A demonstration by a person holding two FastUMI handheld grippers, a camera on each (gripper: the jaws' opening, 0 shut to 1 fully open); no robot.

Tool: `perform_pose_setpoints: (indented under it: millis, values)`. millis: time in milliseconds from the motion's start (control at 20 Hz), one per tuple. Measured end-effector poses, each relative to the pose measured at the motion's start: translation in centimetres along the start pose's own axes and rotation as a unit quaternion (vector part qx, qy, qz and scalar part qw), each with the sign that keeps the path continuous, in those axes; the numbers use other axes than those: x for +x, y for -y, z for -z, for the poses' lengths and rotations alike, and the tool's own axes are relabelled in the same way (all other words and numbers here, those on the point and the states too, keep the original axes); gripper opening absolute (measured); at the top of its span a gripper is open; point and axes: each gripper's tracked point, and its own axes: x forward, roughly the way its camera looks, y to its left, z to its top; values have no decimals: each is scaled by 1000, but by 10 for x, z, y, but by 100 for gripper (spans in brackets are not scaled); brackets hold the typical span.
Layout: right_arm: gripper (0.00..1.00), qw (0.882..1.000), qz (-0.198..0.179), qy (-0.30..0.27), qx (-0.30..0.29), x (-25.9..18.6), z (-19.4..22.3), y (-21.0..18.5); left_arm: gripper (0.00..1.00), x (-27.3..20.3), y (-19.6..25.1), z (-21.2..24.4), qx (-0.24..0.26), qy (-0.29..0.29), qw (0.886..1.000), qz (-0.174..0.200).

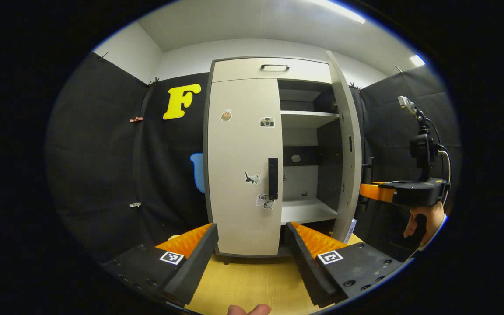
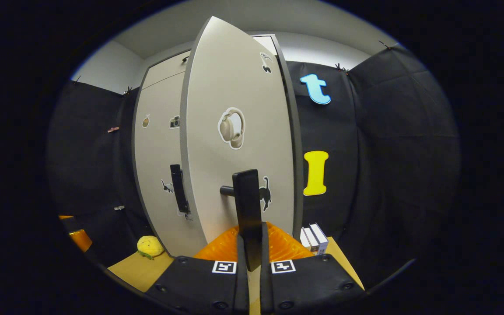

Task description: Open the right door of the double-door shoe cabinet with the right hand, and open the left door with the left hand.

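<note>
Right now my right gripper (image 2: 249, 251) is clamped on the black vertical bar handle (image 2: 247, 205) of the pale grey right door (image 2: 234, 87); both fingers press against the bar's lower end, which stands straight up between them. That door is swung well out from the tall pale grey double-door shoe cabinet (image 1: 274, 68), and in the right gripper view its face, with a headphone sticker (image 2: 232, 127) and a black cat sticker (image 2: 266, 192), rises directly ahead of the fingers. Just right of my right gripper, low down, a few white boxes (image 2: 314, 238) stand on the yellow wooden tabletop (image 2: 136, 271); off to its left a small yellow plush toy (image 2: 149, 246) lies on the same surface.

My left gripper (image 1: 250, 258) is spread wide and holds nothing. Straight ahead of it, and apart from the fingers, is the closed pale grey left door (image 1: 243, 144), its black bar handle (image 1: 273, 178) standing a little right of centre between my fingertips. Small stickers dot that door. Further right of my left gripper the open side of the cabinet shows white shelves (image 1: 309, 117) and a dark interior, with the right door seen edge-on. Beyond that edge, far to the right, I see a hand (image 1: 425, 221) gripping the right tool, level with the door's outer face.
</note>
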Motion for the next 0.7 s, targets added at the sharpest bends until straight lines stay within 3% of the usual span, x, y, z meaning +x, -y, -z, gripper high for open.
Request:
perform_pose_setpoints:
  millis: [200,550,700]
  values:
    - [13,1000,31,-3,0,-6,0,25,95,5,10,-2,0,5,1000,10]
    - [13,999,51,3,4,-13,-6,60,95,21,45,-7,2,6,999,33]
    - [8,999,51,5,18,-12,-9,72,95,30,60,-10,4,5,999,43]
